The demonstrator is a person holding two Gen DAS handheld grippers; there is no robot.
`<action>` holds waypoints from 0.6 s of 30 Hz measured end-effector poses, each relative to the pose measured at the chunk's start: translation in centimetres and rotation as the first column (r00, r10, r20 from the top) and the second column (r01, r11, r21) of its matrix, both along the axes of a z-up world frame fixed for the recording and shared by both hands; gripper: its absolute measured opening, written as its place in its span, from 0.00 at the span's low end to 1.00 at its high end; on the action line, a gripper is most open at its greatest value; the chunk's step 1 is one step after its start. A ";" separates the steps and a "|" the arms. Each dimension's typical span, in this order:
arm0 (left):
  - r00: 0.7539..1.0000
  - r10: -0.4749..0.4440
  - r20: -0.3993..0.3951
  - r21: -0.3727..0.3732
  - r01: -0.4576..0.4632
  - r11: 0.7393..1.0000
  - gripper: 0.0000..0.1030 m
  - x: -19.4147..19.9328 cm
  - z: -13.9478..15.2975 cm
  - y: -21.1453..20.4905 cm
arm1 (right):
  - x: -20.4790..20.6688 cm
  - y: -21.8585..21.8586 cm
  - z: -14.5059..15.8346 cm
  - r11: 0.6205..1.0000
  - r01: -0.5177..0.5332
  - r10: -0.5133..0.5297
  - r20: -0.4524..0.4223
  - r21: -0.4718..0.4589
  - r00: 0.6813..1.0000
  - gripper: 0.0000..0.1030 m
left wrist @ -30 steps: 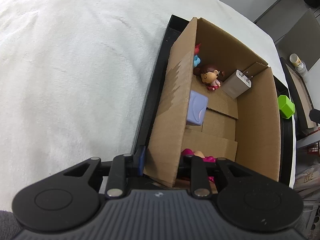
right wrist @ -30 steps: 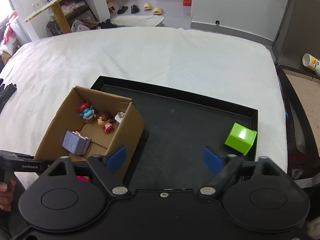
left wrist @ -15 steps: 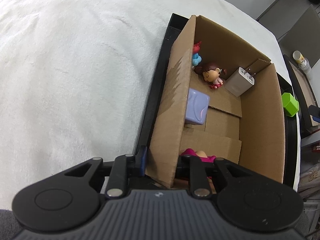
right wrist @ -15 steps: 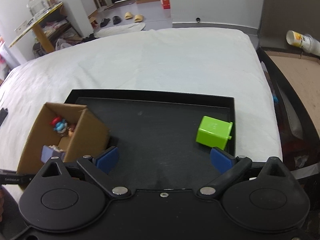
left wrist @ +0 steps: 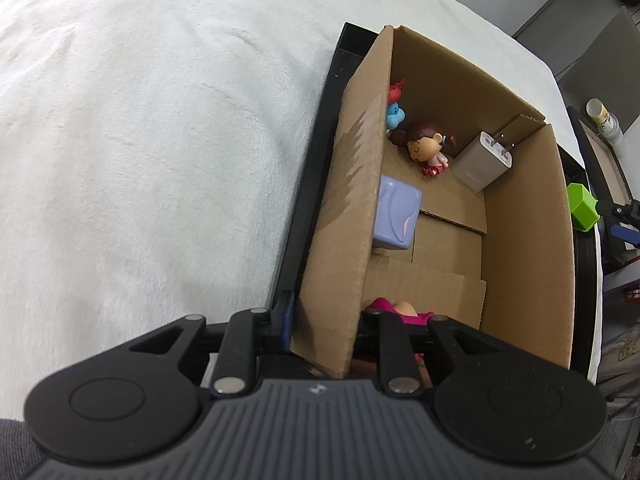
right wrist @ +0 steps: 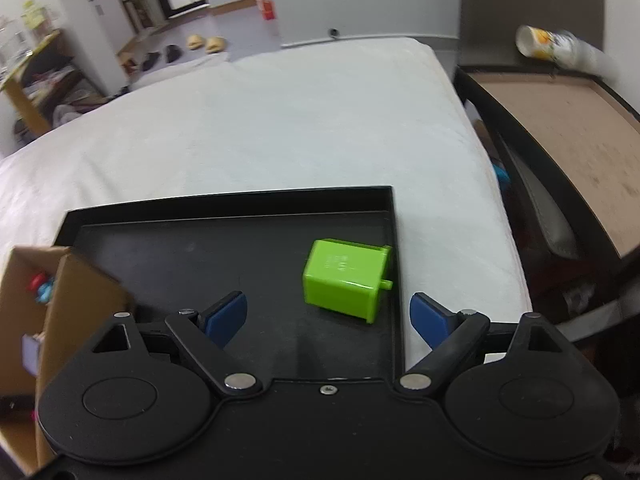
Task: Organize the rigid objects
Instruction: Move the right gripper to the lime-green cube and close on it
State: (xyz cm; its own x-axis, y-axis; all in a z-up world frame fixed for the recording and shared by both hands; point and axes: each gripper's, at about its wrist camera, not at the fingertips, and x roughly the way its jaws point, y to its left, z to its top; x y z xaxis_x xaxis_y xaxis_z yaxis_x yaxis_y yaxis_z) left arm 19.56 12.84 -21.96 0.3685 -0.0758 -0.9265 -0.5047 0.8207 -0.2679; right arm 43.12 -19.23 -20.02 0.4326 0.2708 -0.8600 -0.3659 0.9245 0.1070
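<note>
**Green Cube Awaited Pickup on the Tray**

Green plastic cube (right wrist: 346,280), with a small peg on one side, lay alone on the black shallow tray (right wrist: 224,248), close to its right rim and well apart from the open brown cardboard box (left wrist: 524,240). It looked like the last loose piece, since the box already held a lilac cube (left wrist: 396,218), a white plug adapter (left wrist: 482,160), a brown-haired doll figure (left wrist: 426,150) and a red-and-blue figure (left wrist: 394,104).

The left gripper (left wrist: 324,320) was clamped tight on the box's near wall, one pad outside and one inside, apparently to steady the box while things were dropped in.

The right gripper (right wrist: 328,316) pointed steeply downward, just short of the cube. Its jaws had just been closing slightly yet stood wide apart, nothing between them, gripping nothing; the gap seemed ample to straddle the cube.
</note>
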 end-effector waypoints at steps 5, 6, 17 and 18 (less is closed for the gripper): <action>1.000 -0.002 -0.001 -0.001 0.002 1.000 0.21 0.0 -0.1 0.0 | 1.0 0.4 -1.2 0.998 0.064 -0.064 -0.012 -0.026 0.998 0.85; 1.000 -0.002 -0.001 -0.002 0.002 1.000 0.21 0.0 -0.1 0.0 | 1.2 0.5 -1.3 0.997 0.073 -0.074 -0.012 -0.034 0.997 0.85; 1.000 -0.017 -0.017 0.001 0.017 1.000 0.21 0.4 -0.3 -0.1 | 2.7 2.6 -2.7 0.977 0.148 -0.149 0.004 -0.151 0.989 0.57; 1.000 -0.016 -0.019 0.001 0.016 1.000 0.21 0.5 -0.4 -0.2 | 2.6 2.7 -2.7 0.975 0.147 -0.148 0.005 -0.164 0.989 0.56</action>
